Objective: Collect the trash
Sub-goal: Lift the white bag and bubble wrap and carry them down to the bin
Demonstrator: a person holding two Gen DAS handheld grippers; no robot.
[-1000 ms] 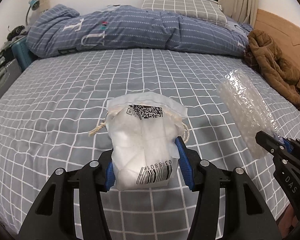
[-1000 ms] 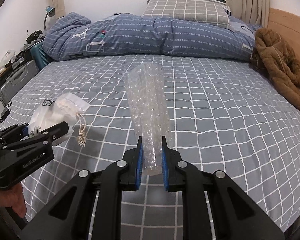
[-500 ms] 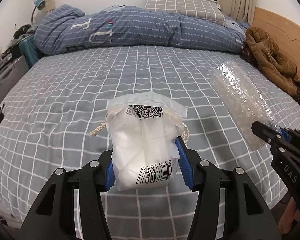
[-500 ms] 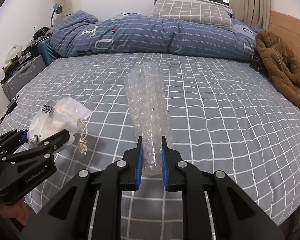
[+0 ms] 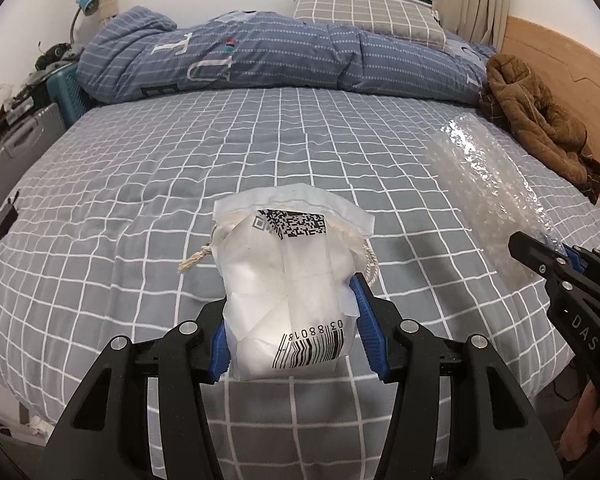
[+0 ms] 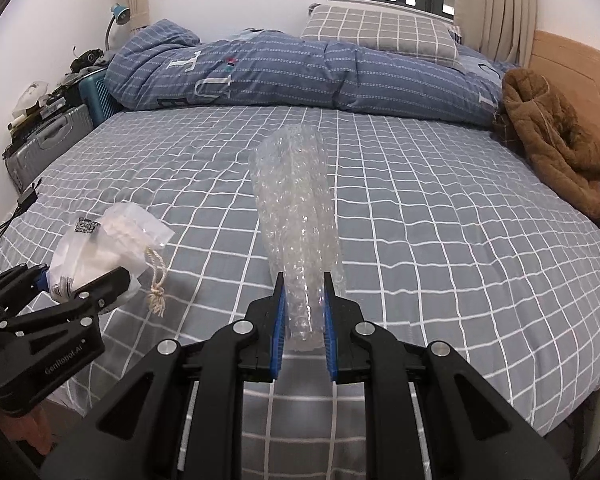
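Both tongs are clamped on trash above the bed (image 5: 148,168). Left tongs (image 5: 292,328) grip the lower part of a white plastic bag (image 5: 288,280) between blue pads (image 5: 366,320); the bag stands up out of them, with a barcode near its bottom edge, a square code label near its top and a knotted string hanging at each side. From the right wrist view the same bag (image 6: 100,252) shows at lower left in the left tongs (image 6: 76,284), lifted off the grey checked sheet. Right tongs (image 6: 303,312) pinch the narrow end of a roll of bubble wrap (image 6: 296,216), which rises forward and widens toward its far end; in the left wrist view the roll (image 5: 488,184) slants up from the right tongs (image 5: 548,248) at the right edge. Behind lie a blue folded quilt (image 6: 300,76), a grey checked pillow (image 6: 380,32) and a brown jacket (image 6: 552,140) by the wooden headboard (image 6: 572,56). Suitcases (image 6: 48,140) stand beside the bed on the left.
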